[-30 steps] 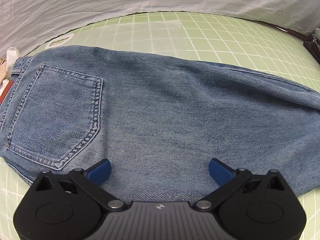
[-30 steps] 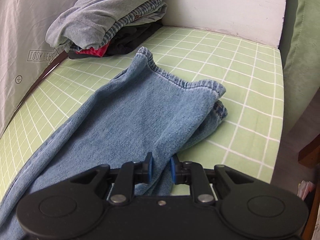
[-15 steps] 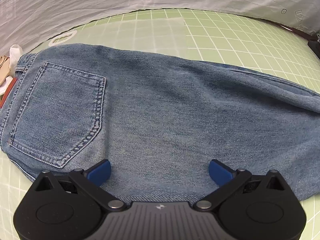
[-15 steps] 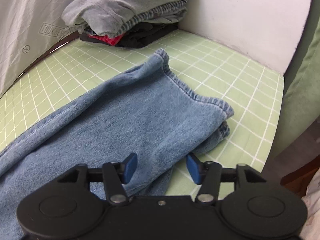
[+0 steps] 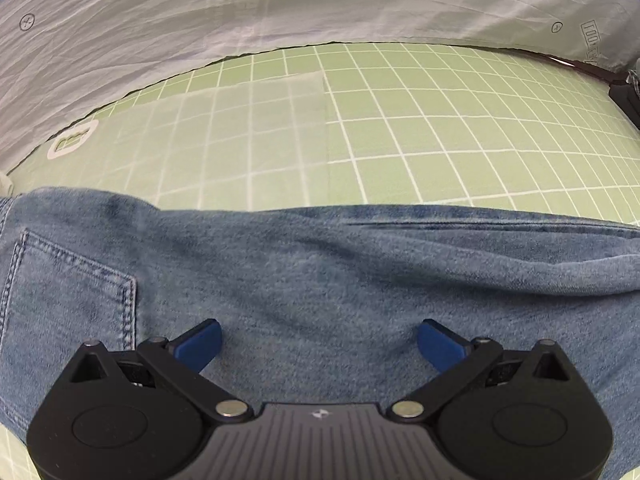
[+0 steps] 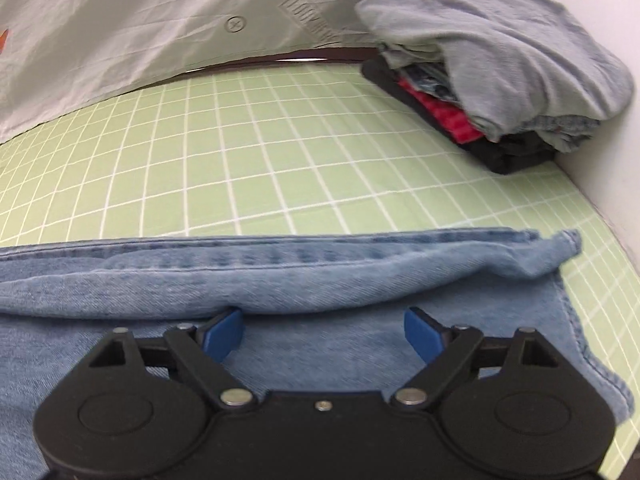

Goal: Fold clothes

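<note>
The green grid mat [image 5: 440,128] fills the middle of both views, with a wrinkled white sheet [image 5: 240,12] hanging across the top of each frame. One pair of blue jeans [image 5: 320,280] stretches straight across the lower half of the left wrist view, lying on the mat; a single back pocket [image 5: 68,300] shows at lower left. In the right wrist view the leg end [image 6: 360,280] runs across the lower half, its hem [image 6: 572,312] at the right edge, one layer bunched in a long fold. At upper right sits one stack of folded clothes [image 6: 500,80], grey on top, red and black beneath, pressed against the white wall [image 6: 608,152]. The left gripper [image 5: 319,346] hovers spread wide over the denim, gripping nothing. The right gripper [image 6: 323,334] is likewise spread wide, released, blue pads [image 6: 224,334] just at the fold's edge.
</note>
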Tool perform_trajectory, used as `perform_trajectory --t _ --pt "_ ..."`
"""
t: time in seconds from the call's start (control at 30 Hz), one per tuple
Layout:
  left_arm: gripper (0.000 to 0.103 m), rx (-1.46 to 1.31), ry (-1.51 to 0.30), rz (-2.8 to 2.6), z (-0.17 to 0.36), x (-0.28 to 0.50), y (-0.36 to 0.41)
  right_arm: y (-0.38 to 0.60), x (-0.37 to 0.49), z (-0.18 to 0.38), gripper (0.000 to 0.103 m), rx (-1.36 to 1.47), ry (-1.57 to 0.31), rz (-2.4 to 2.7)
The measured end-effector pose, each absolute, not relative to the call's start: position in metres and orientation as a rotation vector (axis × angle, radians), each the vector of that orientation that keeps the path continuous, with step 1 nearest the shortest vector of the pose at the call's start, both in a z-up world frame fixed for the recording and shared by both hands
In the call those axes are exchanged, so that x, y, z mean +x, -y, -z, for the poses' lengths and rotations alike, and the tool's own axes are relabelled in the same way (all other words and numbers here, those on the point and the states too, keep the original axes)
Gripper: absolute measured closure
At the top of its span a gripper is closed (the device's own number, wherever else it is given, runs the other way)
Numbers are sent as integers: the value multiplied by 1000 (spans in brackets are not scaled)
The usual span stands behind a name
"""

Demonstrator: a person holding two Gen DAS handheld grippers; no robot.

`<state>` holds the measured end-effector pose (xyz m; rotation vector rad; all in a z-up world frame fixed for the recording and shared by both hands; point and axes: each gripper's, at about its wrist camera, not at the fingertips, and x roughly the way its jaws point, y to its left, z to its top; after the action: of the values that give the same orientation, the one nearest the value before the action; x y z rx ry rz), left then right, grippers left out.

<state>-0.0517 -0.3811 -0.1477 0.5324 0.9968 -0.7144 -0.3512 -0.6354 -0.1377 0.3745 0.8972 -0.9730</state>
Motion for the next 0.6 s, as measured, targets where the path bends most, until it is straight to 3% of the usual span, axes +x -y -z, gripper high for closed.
perform_trajectory --t 0.37,0.6 --pt "0 552 -948 681 151 -19 448 690 -288 143 8 366 -883 892" --pt "0 506 -908 703 131 -55 418 651 -318 121 6 359 -817 933"
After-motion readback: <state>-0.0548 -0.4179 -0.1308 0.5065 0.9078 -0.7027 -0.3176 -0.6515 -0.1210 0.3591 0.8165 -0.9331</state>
